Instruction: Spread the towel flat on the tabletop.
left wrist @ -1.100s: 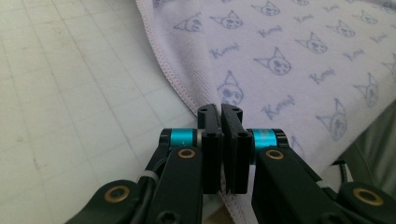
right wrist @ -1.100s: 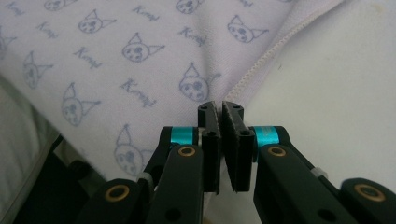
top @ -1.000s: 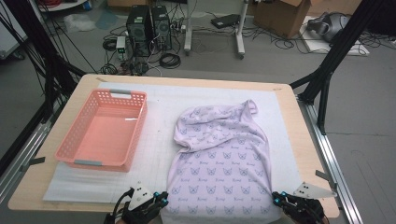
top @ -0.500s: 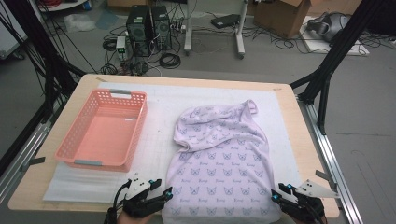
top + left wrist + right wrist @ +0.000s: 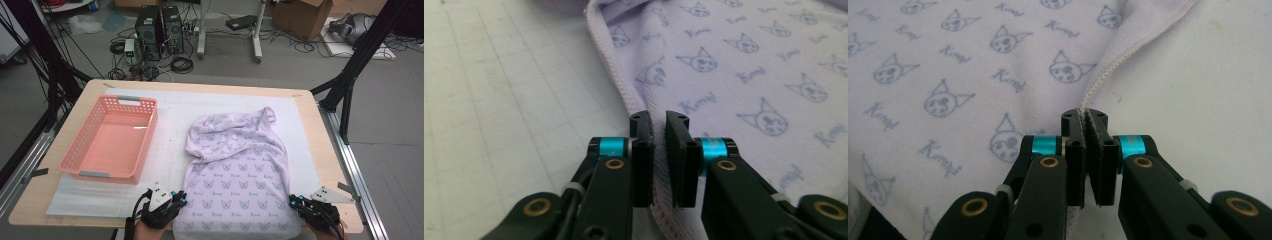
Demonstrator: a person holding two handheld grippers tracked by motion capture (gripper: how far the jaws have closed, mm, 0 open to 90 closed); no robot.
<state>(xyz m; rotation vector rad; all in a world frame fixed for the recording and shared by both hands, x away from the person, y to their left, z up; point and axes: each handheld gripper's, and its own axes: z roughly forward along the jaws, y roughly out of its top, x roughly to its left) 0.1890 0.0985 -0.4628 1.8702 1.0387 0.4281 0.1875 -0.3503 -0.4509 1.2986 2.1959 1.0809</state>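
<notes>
A lilac cloth (image 5: 235,175) printed with small cat faces lies spread on the white mat, its far end bunched up. My left gripper (image 5: 181,199) sits at the cloth's near left edge. In the left gripper view its jaws have just been closing, and the gripper (image 5: 659,120) is now shut on the stitched hem of the cloth (image 5: 744,65). My right gripper (image 5: 292,202) is at the near right edge. Its jaws have also just been closing, and the gripper (image 5: 1084,117) pinches the hem of the cloth (image 5: 973,65) between its pads.
A pink plastic basket (image 5: 82,140) stands on the left of the white mat (image 5: 170,145), with nothing in it. The wooden table's edge (image 5: 330,150) runs close on the right. Metal rails flank the table, and cables and computers lie on the floor beyond.
Both grippers' jaws stood apart half a second ago and have now shut on the cloth's hems. The left gripper has shifted right, up to the cloth's edge.
</notes>
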